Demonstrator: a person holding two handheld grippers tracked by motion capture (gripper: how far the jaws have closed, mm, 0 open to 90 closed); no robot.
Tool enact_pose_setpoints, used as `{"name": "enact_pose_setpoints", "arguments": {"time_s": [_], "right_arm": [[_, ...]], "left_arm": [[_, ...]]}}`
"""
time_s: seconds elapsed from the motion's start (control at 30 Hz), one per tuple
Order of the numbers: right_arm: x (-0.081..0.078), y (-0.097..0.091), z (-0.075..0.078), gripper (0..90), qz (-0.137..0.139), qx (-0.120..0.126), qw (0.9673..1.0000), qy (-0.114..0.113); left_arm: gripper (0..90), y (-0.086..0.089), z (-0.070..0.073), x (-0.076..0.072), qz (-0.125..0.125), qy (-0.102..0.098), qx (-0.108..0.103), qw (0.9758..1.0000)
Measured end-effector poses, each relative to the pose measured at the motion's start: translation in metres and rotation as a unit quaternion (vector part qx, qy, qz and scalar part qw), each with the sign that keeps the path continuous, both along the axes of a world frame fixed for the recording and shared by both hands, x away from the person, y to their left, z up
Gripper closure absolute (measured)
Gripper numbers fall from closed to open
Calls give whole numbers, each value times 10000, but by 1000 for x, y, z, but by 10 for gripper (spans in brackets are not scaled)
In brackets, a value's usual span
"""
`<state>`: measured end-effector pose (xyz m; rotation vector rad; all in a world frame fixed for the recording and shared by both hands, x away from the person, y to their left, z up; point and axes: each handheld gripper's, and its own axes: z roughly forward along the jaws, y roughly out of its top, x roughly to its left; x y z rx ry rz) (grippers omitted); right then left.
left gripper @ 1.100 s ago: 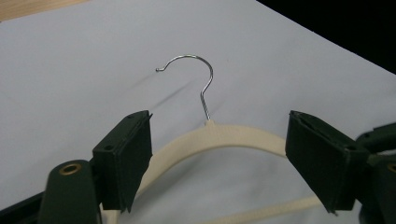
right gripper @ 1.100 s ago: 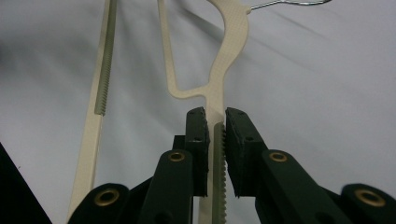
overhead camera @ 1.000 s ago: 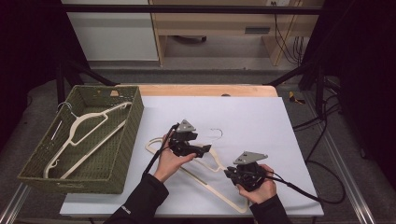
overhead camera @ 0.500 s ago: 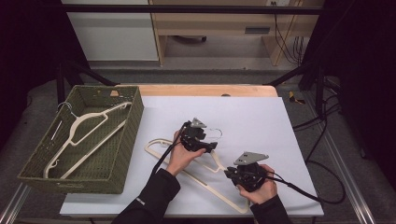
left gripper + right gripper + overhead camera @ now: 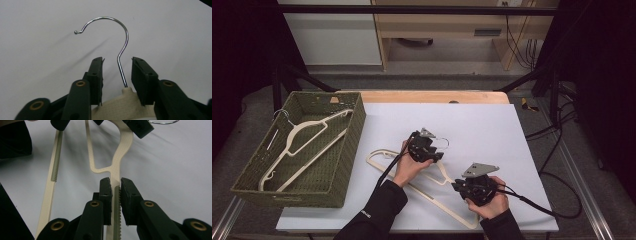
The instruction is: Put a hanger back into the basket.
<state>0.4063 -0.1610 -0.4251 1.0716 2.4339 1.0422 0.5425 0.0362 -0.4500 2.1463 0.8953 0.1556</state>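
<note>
Two hand-held grippers worked on one cream plastic hanger (image 5: 432, 172) that lay flat on the white table (image 5: 492, 125), near the front edge and a little right of centre. The right gripper (image 5: 458, 186), nearer the person, was closed tight on the hanger's right arm, its black pads pinching the ribbed strip from both sides. The left gripper (image 5: 438, 156), farther from the person, sat over the hanger's neck; its jaws had just been closing. In the left gripper view, the thin metal hook (image 5: 117, 45) rose between the two pads with a gap on either side, and the cream neck sat low between the jaws, close against the right-hand pad. Whether the pads already pressed on the plastic could not be told for sure; the wire itself looked free.

At the far left of the table stood a green woven basket (image 5: 347, 150) with another cream hanger (image 5: 304, 145) already lying inside.

The step in hand appeared to be taking a two-point hold on the hanger before lifting it. The next move likely called for the left jaws to finish closing on the neck, then both hands rising together and carrying the hanger left, keeping it level so the hook cleared the basket's rim.
</note>
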Motion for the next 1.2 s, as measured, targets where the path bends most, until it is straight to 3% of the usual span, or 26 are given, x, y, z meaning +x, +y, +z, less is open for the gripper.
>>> {"name": "enact_pose_setpoints", "arguments": {"time_s": [0.2, 0.37, 0.53, 0.7, 0.73, 0.77, 0.9, 1.0, 1.07, 1.1, 1.13, 1.2], "right_arm": [[-1, 1, 1, 802, 46, -6, 10000, -14], [-1, 2, 0, 801, 51, 8, 10000, -2], [-1, 3, -3, 801, 107, -30, 9999, 5], [0, 7, -10, 802, 190, -110, 9997, 128], [1, 8, -12, 875, 203, -148, 9996, 91], [1, 8, -12, 873, 221, -124, 9997, 53], [1, 6, -9, 811, 180, 31, 9998, 99], [3, 7, -10, 679, 173, 154, 9997, 75], [6, 7, -9, 570, 163, 372, 9992, 34], [8, 7, -8, 562, 185, 519, 9985, 13], [11, 7, -6, 532, 216, 824, 9964, 26], [15, 7, -4, 542, 220, 1038, 9943, -32]], "left_arm": [[786, 0, 2, -2, -21, 136, -19, 9999], [814, 0, 6, -6, 157, 114, -38, 9998], [844, 1, 13, -12, 375, -60, -85, 9992], [883, 5, 21, -19, 336, -230, -131, 9991], [887, 4, 21, -20, 337, -290, -103, 9990], [887, 5, 22, -22, 337, -345, -53, 9988], [888, 8, 25, -26, 330, -430, -149, 9984], [887, 12, 29, -31, 288, -532, -163, 9980], [887, 15, 32, -35, 288, -599, -222, 9975], [887, 17, 35, -38, 278, -660, -242, 9971], [886, 18, 36, -39, 263, -684, -248, 9970], [886, 20, 39, -43, 241, -726, -281, 9967]]}}
